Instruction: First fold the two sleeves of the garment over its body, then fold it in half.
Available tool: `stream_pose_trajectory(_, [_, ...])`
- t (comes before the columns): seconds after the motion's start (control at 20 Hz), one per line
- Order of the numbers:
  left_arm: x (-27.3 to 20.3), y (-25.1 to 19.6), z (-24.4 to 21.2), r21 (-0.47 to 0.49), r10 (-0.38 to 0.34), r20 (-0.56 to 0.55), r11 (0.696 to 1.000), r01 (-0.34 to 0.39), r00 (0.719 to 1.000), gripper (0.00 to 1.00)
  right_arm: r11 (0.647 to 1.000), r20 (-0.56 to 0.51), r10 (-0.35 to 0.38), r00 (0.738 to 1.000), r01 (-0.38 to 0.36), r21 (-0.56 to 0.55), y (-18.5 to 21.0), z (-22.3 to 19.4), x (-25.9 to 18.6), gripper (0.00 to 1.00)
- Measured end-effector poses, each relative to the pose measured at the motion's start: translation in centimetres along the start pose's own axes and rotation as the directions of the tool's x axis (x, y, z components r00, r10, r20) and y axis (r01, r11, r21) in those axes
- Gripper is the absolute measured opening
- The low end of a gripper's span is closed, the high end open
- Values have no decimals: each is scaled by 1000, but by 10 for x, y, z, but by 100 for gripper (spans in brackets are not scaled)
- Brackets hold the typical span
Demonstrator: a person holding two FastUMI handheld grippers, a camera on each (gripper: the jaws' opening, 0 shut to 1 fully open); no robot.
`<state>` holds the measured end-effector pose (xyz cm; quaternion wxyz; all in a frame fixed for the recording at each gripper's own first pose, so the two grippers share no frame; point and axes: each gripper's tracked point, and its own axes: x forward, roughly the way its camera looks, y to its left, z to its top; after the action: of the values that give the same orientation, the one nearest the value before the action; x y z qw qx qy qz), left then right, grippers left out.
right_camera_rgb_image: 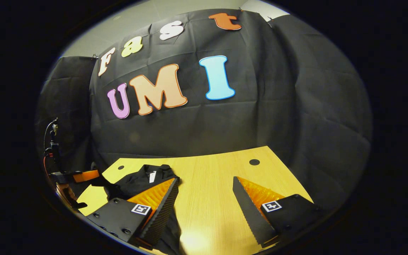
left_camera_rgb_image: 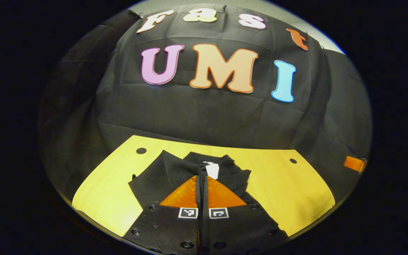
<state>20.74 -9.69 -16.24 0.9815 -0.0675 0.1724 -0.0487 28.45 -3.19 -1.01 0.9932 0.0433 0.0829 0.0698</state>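
On the yellow wooden table (left_camera_rgb_image: 296, 191), toward its left half as the right gripper view shows it: one black garment (left_camera_rgb_image: 170, 171), bunched and partly folded, with a white neck tag (left_camera_rgb_image: 212, 170) lying uppermost near the far end. The cloth lies in overlapping layers; which layer is a sleeve and which the body cannot be told.

Left gripper (left_camera_rgb_image: 202, 184): fingers pressed together, no gap showing between them, poised directly over the garment. Whether a fold of cloth is caught between the tips cannot be told, since black fabric sits right at the tips.

Right gripper (right_camera_rgb_image: 205, 198): fingers spread wide, nothing between them, bare tabletop in the gap. Its left finger stands beside the edge of the garment (right_camera_rgb_image: 136, 182), and some dark cloth shows under and behind that finger; its right finger is well apart from the cloth.

Also in the right gripper view, at the far left edge: the other gripper (right_camera_rgb_image: 66, 177) with cabling above it.

Step in hand, as a judgement: sleeve folding appears under way or just finished, the garment already gathered narrow; the half fold does not look done.

Next move, as a judgement: the right gripper must shift toward the cloth, close on a free edge or corner, and carry it across while the left steadies the pile. Care needed to keep the layers from dragging.
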Motion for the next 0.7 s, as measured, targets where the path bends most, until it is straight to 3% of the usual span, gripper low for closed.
stream_pose_trajectory(0.35, [47, -54, -1, 35, -73, -7, 997, 73, 997, 0, 999, 1, -46, 999, 46, 9, -24, -8, -7, 97])
stream_pose_trajectory(0.4, [55, -59, -6, 34, -74, -17, 997, 74, 997, 0, 999, -9, -44, 999, 44, 5, -25, -9, -8, 92])
stream_pose_trajectory(0.45, [63, -65, -11, 33, -75, -29, 997, 76, 997, 0, 999, -20, -41, 999, 41, 6, -25, -11, -9, 97])
stream_pose_trajectory(0.7, [93, -103, -28, 38, -119, -68, 992, 122, 991, 0, 999, -32, -16, 999, 17, 33, -20, -11, -6, 98])
